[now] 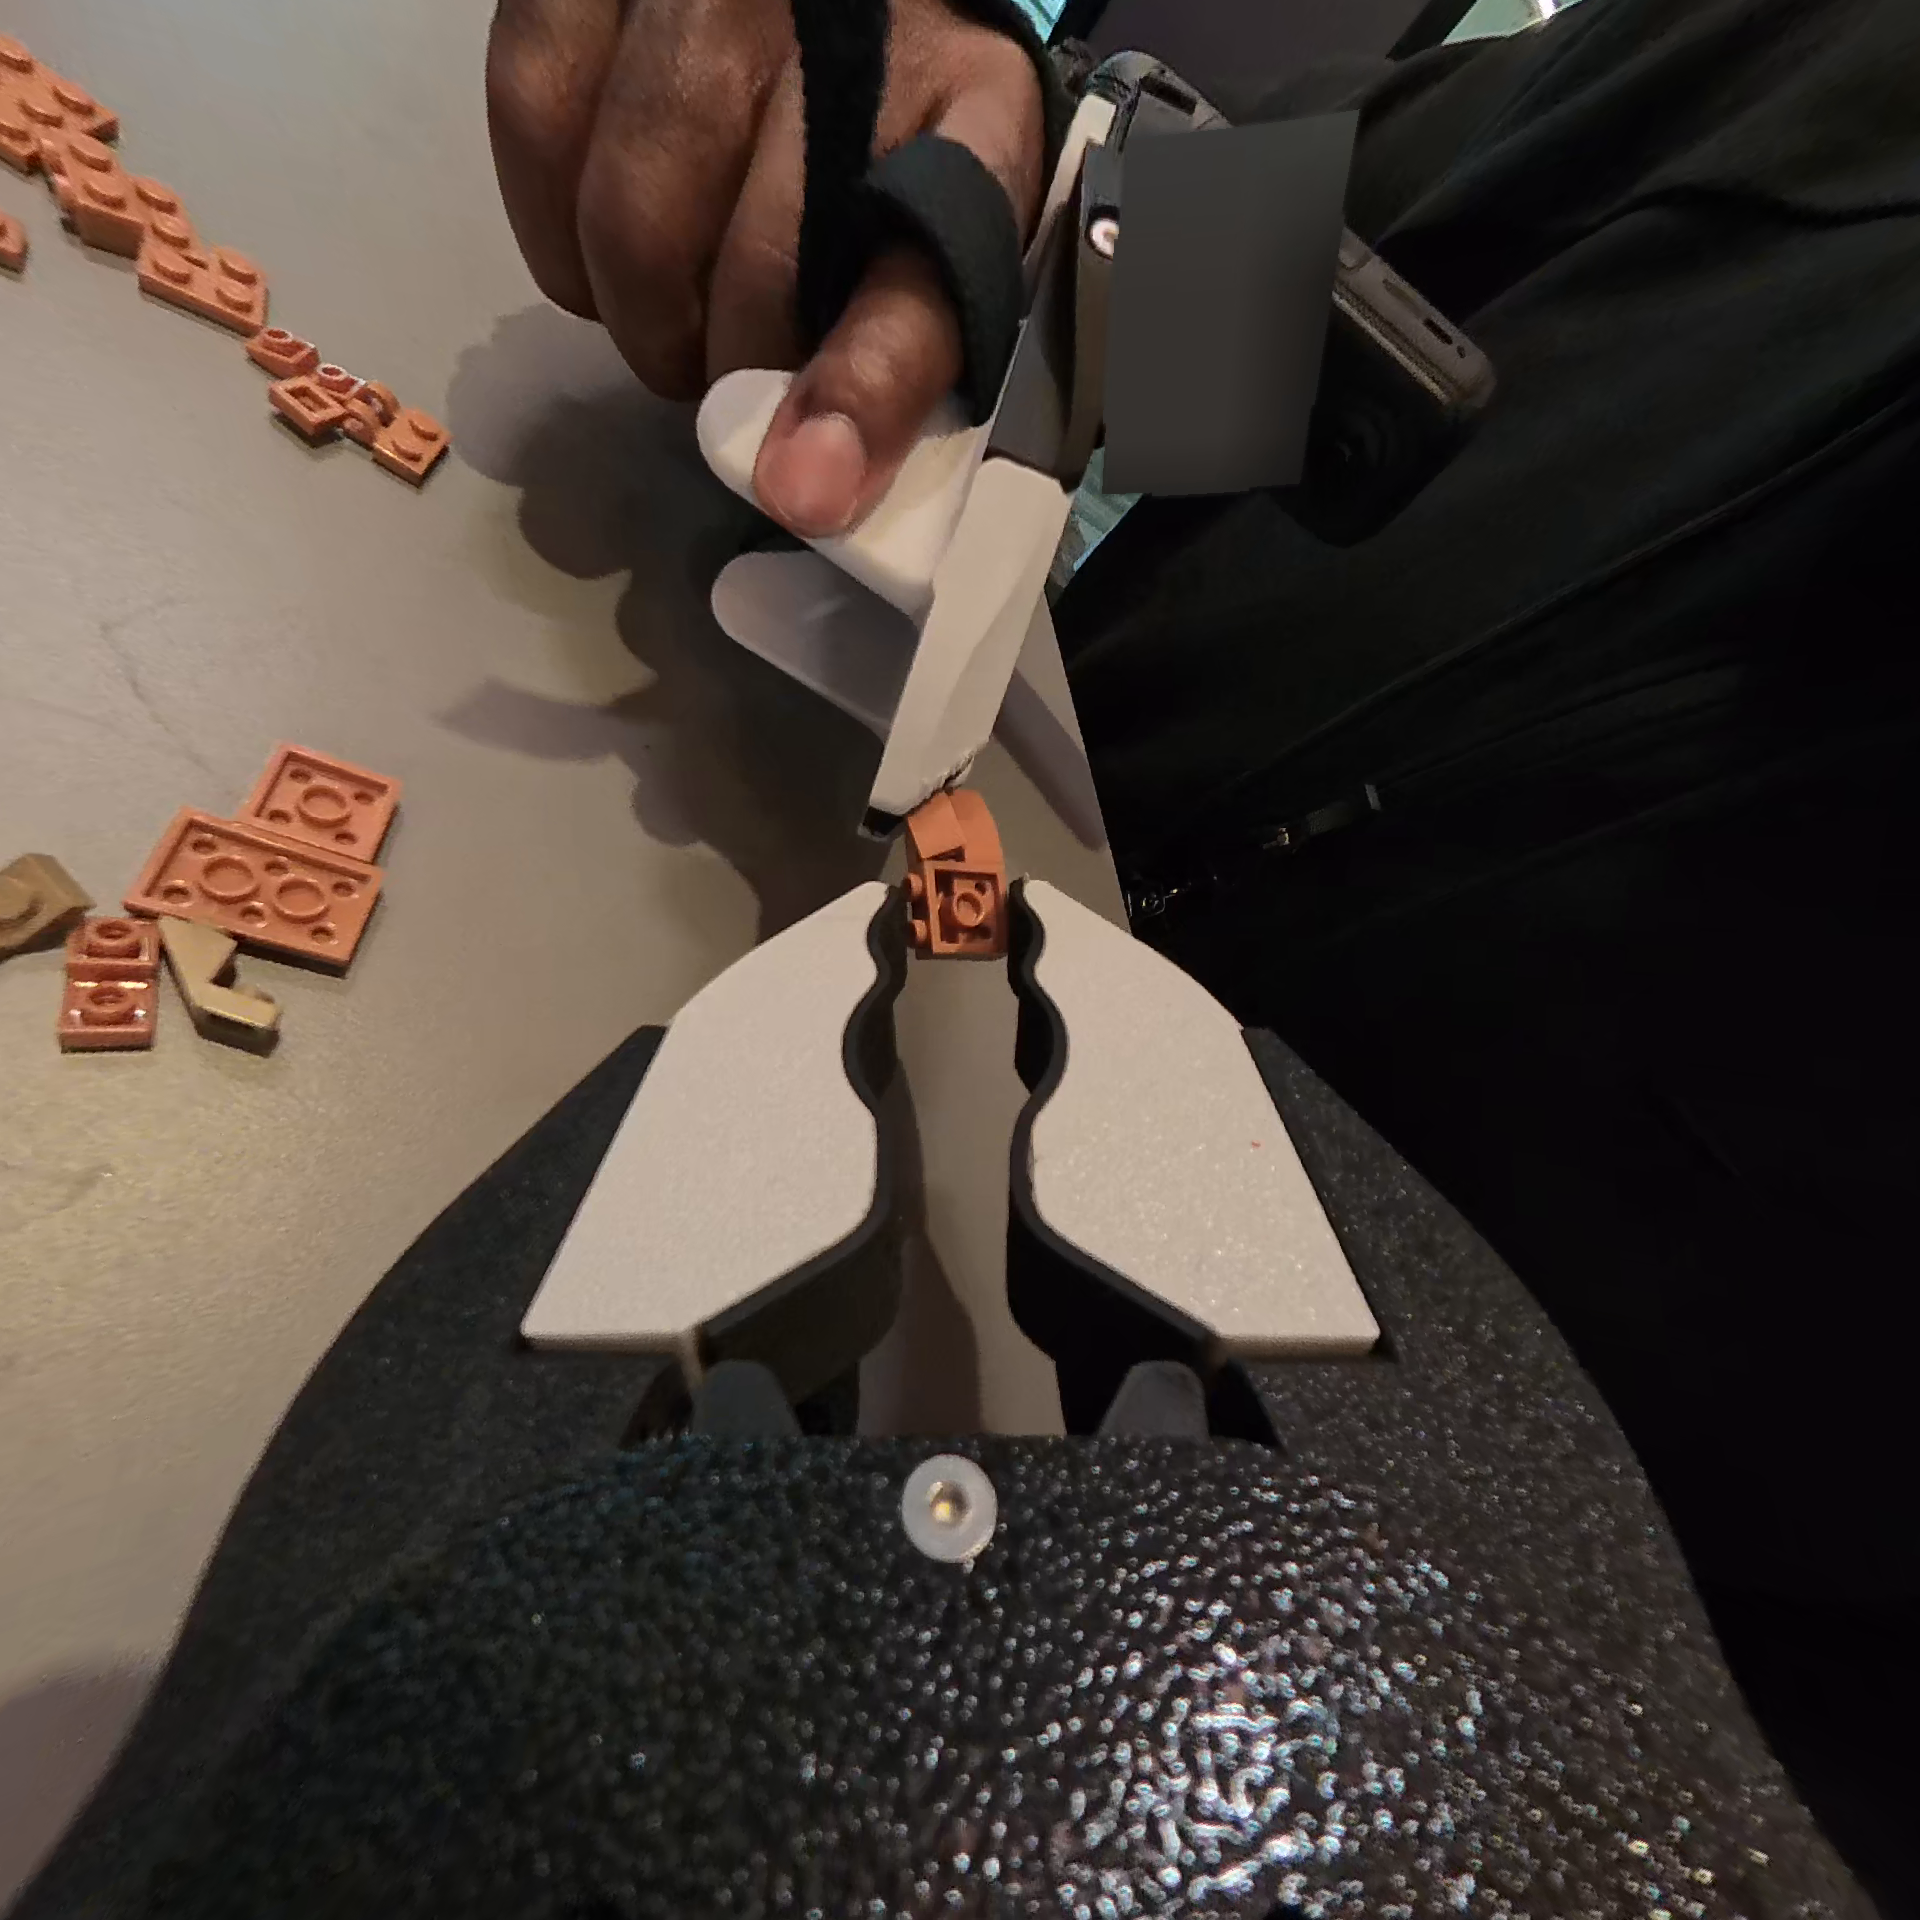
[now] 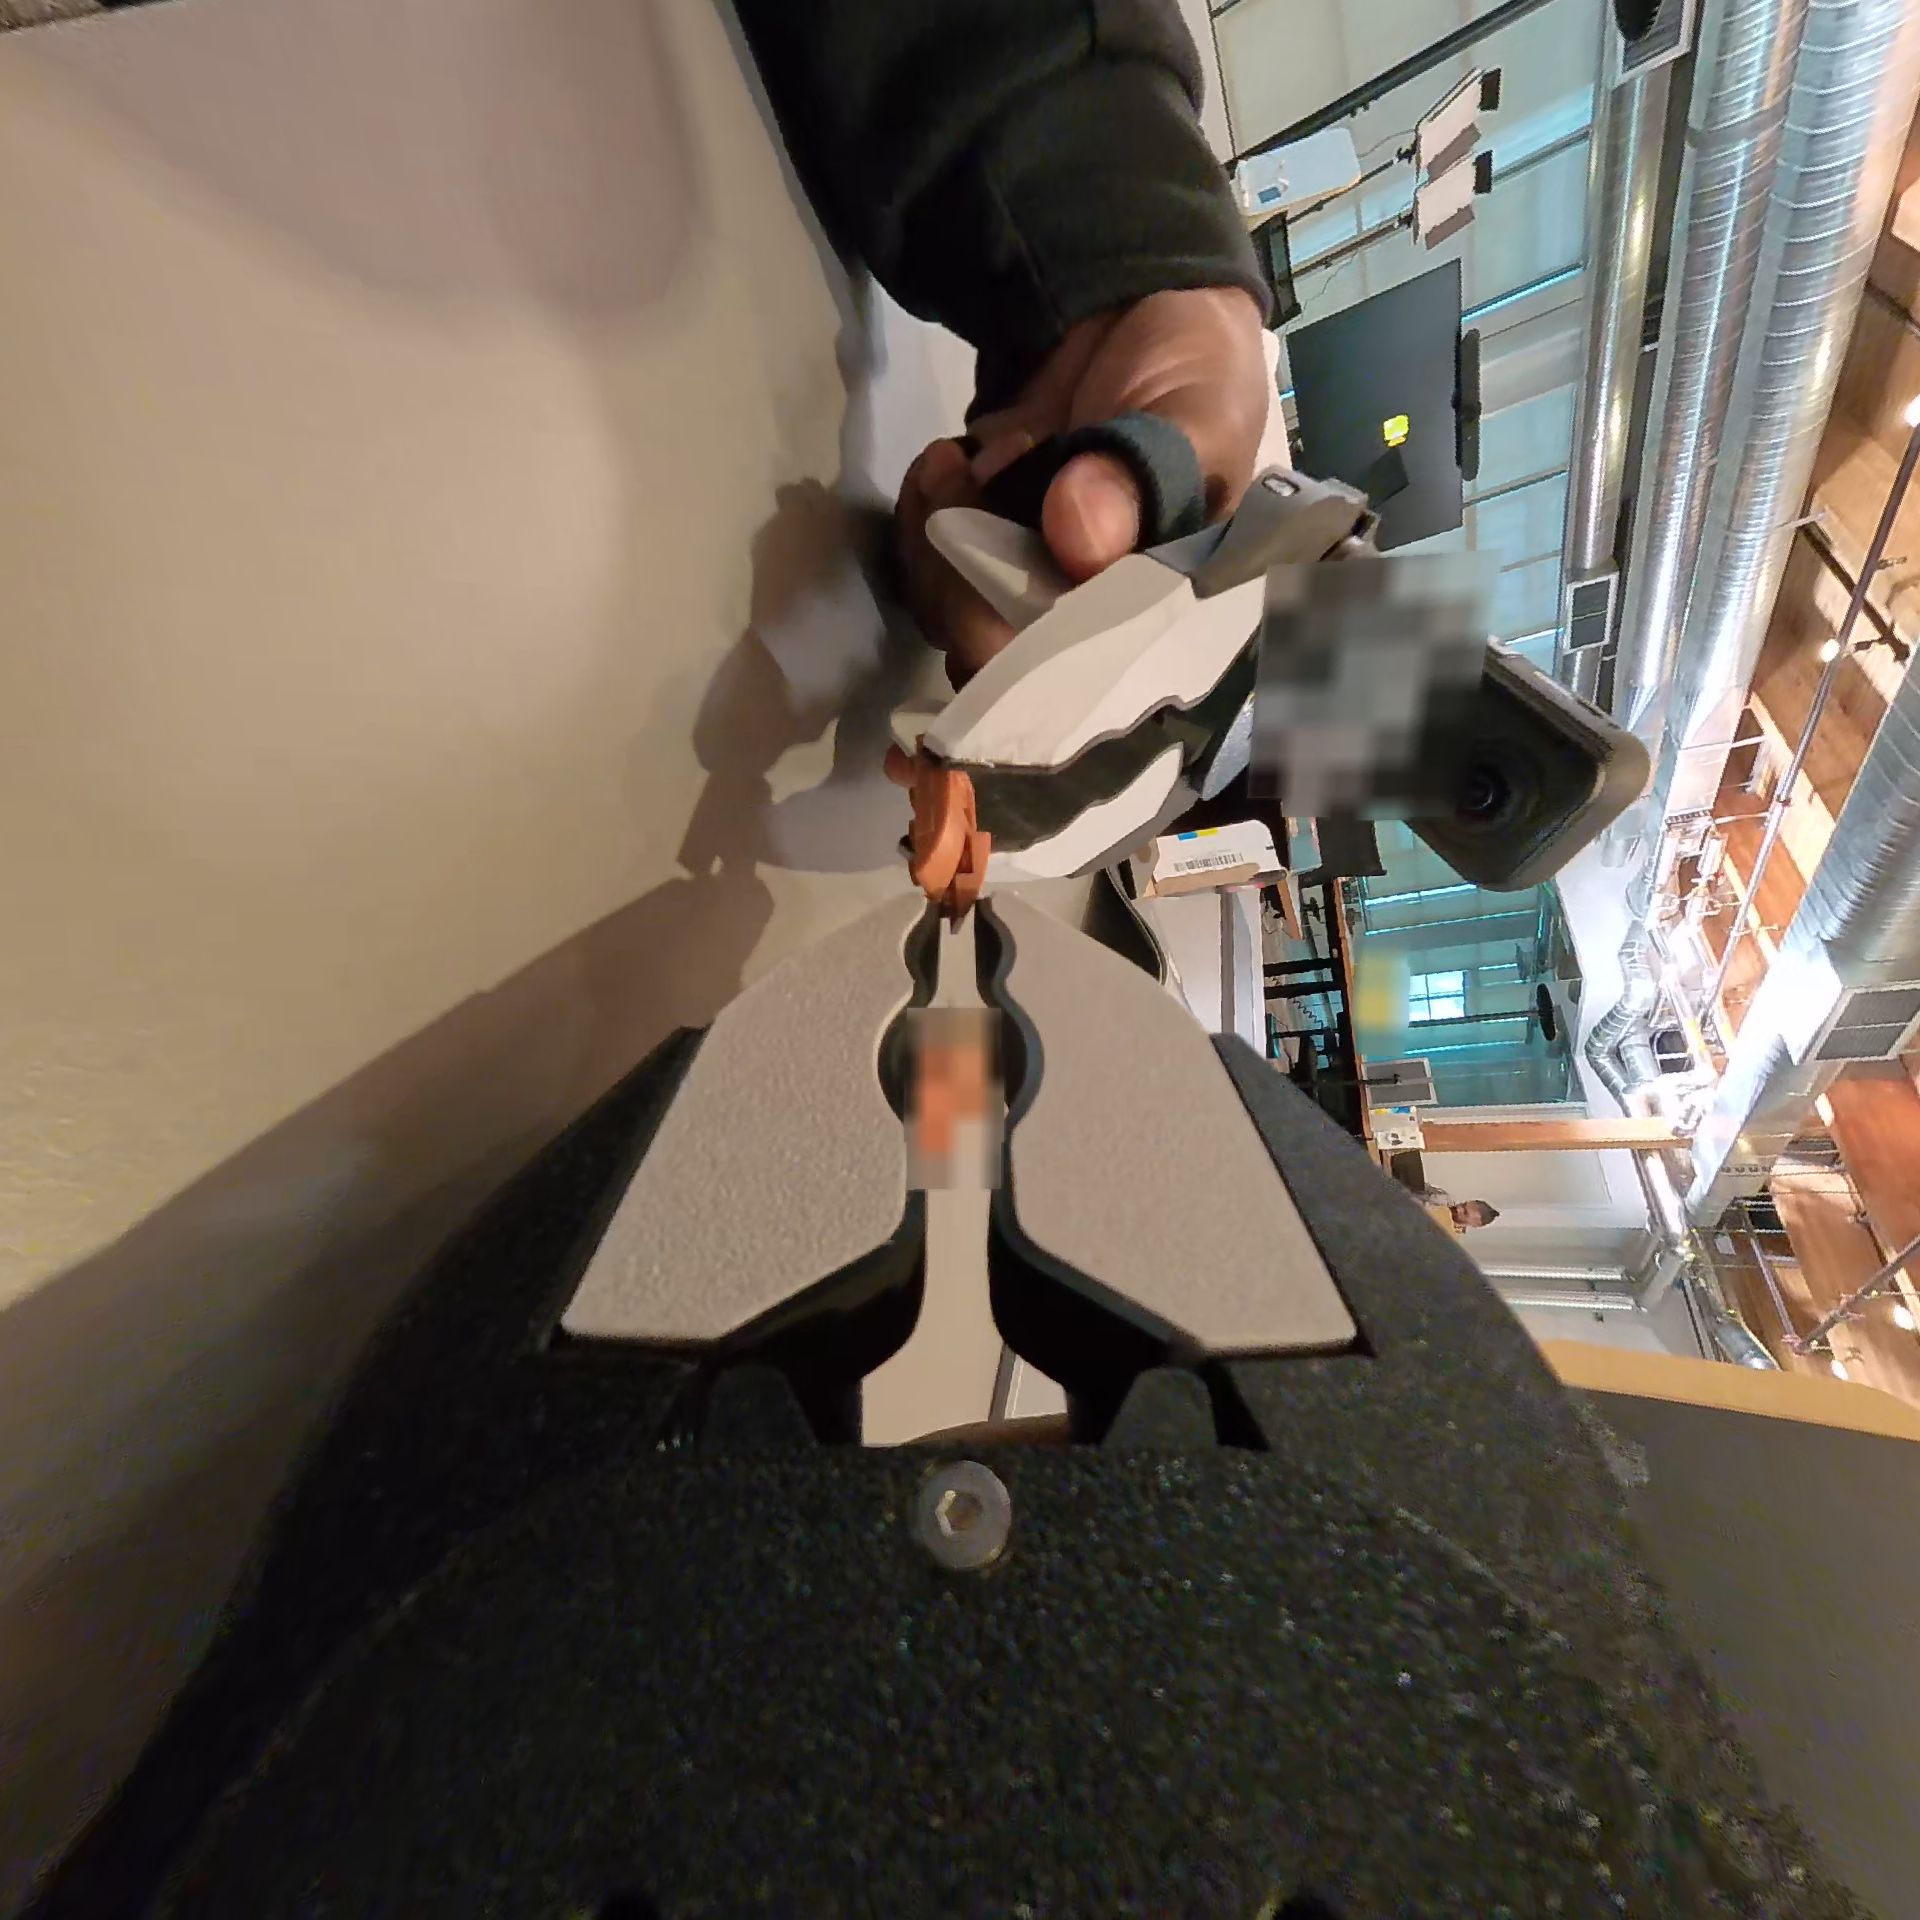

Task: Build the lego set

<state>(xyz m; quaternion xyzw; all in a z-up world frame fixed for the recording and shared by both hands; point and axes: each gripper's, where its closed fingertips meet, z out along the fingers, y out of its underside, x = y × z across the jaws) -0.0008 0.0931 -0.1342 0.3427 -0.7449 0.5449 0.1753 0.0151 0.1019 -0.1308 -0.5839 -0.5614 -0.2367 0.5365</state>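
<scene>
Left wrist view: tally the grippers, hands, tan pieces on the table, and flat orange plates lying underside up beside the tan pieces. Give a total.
Grippers: 2 (left gripper, right gripper)
Hands: 1 (hand)
Tan pieces: 2 ()
Upturned orange plates: 2 ()
Total: 7

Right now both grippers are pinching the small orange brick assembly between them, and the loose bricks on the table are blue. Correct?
Not quite: the loose bricks on the table are orange, plus a couple of tan pieces, as the left wrist view shows. Both grippers do pinch the small orange brick assembly.
</scene>
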